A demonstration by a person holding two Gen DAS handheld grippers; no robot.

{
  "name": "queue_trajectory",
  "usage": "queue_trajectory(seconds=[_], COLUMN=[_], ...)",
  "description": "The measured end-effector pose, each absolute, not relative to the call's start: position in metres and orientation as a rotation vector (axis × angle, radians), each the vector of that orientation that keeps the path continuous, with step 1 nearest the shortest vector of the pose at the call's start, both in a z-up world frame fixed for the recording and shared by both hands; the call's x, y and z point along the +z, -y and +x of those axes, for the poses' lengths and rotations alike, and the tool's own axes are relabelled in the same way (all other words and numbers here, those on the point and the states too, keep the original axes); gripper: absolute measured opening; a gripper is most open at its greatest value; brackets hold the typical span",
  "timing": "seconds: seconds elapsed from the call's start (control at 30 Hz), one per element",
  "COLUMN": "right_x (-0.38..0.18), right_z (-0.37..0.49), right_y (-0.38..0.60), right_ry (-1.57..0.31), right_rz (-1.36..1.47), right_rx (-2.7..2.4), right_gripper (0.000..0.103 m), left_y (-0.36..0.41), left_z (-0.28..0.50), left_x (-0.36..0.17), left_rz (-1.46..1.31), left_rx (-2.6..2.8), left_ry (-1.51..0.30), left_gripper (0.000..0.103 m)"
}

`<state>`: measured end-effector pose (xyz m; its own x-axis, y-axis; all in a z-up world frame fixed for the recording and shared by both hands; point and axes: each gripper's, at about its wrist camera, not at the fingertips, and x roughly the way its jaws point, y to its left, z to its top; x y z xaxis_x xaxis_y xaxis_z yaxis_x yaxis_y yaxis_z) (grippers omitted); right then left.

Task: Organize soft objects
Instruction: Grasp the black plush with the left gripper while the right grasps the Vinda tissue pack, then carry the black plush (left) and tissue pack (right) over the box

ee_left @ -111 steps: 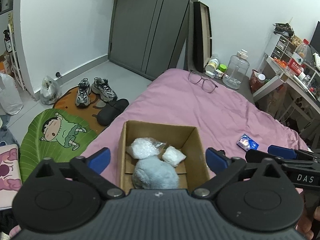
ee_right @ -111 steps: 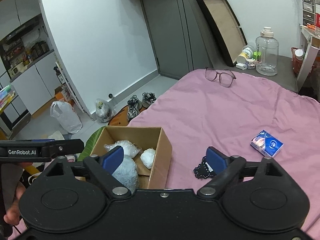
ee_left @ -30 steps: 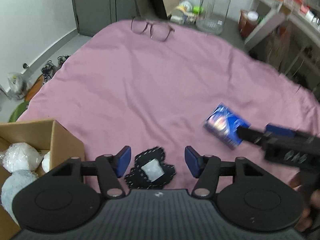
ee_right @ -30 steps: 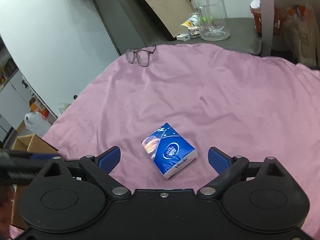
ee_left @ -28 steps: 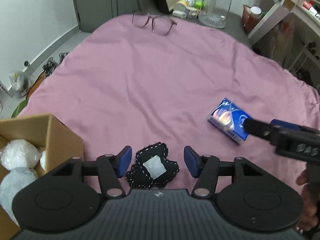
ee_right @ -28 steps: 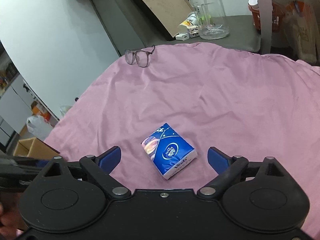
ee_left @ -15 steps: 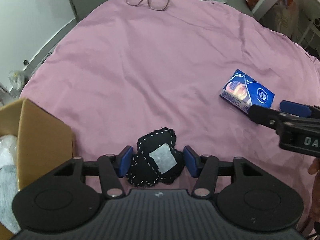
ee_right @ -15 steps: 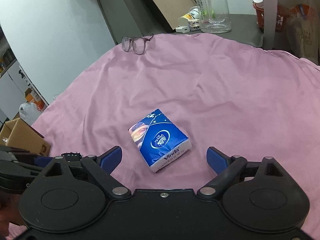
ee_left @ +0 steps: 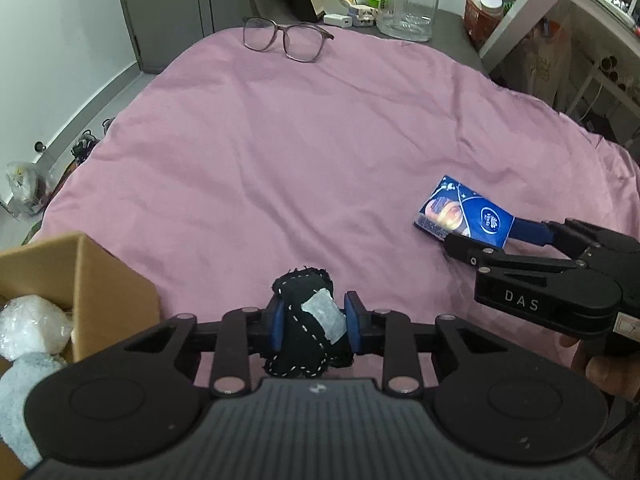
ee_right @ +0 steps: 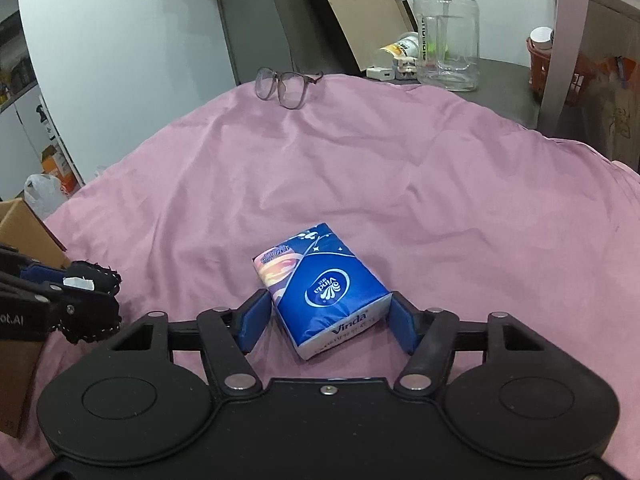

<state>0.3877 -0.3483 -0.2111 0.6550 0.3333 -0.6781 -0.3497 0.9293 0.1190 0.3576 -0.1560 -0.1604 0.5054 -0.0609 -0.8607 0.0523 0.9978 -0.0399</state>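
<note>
— Left gripper (ee_left: 314, 327)?
— Clamped on the black patch (ee_left: 308, 322), just off the pink sheet (ee_left: 304, 152), beside the box (ee_left: 100, 280).
— Right gripper (ee_right: 325, 322)?
— Blue pads flank the tissue pack (ee_right: 320, 284); contact looks likely, hard to tell.

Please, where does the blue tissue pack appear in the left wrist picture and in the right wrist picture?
Left wrist view: the blue tissue pack lies at the right, between the right gripper fingers.
Right wrist view: the pack is at centre, low in the picture.
Shared landmark: the eyeglasses at the far edge of the pink sheet.
</note>
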Motion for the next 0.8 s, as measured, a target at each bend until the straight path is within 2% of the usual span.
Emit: queue_trajectory(seconds=[0.3, 0.8], right_x=[-0.189, -0.115], right_z=[0.372, 0.315], right_y=[0.345, 0.312], right_ry=[-0.810, -0.811], right_rz=[-0.048, -0.128], right_rx=[0.350, 0.372], right_gripper=[0.060, 0.060], left_y=[0.147, 0.128], left_z=[0.349, 0.310], left_x=[-0.129, -0.085], left_rz=[0.033, 0.035], left_rx=[-0.093, -0.148], left_ry=[-0.964, -0.870], left_gripper=[0.029, 0.029])
